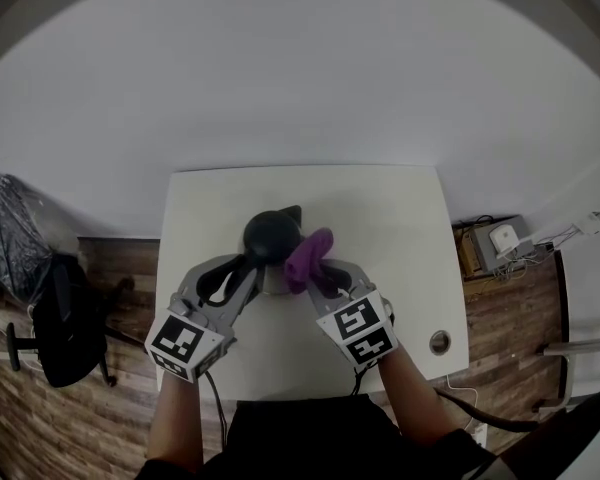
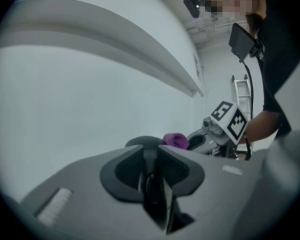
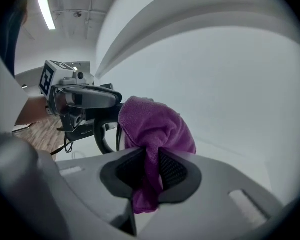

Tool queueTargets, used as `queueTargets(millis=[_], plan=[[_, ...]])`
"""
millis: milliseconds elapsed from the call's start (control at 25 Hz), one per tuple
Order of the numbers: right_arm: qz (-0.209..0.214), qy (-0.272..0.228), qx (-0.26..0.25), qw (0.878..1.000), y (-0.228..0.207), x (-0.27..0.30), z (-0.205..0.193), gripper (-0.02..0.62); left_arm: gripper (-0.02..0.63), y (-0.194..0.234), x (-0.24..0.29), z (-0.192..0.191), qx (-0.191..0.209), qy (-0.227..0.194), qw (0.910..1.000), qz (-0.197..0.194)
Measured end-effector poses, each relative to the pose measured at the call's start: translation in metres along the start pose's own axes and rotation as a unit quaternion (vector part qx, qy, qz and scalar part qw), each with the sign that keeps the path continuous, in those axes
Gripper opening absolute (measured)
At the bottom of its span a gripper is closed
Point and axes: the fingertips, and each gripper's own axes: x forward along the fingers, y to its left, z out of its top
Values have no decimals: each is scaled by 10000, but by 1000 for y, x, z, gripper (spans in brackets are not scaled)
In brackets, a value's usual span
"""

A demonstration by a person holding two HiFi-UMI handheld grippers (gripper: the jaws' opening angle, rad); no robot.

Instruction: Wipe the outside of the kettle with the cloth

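Note:
A black kettle (image 1: 272, 234) stands at the middle of the white table (image 1: 380, 208), spout toward the far right. My left gripper (image 1: 242, 283) is shut on its black handle (image 1: 218, 271); in the left gripper view the dark handle (image 2: 152, 184) sits clamped between the pads (image 2: 177, 170). My right gripper (image 1: 315, 268) is shut on a bunched purple cloth (image 1: 308, 253), held up beside the kettle's right side. The right gripper view shows the cloth (image 3: 155, 124) pinched in the jaws, with the handle loop (image 3: 102, 134) beyond. I cannot tell whether cloth and kettle touch.
A round cable hole (image 1: 440, 343) sits near the table's front right corner. On the wooden floor are a black office chair (image 1: 65, 328) and a dark bag (image 1: 10, 233) at the left, and a box with cables (image 1: 495, 243) at the right.

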Motion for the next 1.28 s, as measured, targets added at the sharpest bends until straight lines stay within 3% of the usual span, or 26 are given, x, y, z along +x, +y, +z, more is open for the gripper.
queueTargets(millis=[640, 1000, 1280], plan=[[320, 827, 646, 9940, 6, 36, -92, 67, 67, 1, -2, -1, 2, 63, 9999, 94], [598, 1258, 554, 9887, 20, 57, -125, 67, 67, 0, -2, -1, 45, 75, 9999, 120], [605, 1270, 525, 9887, 19, 61, -130, 69, 67, 0, -2, 1, -25, 67, 9999, 152]])
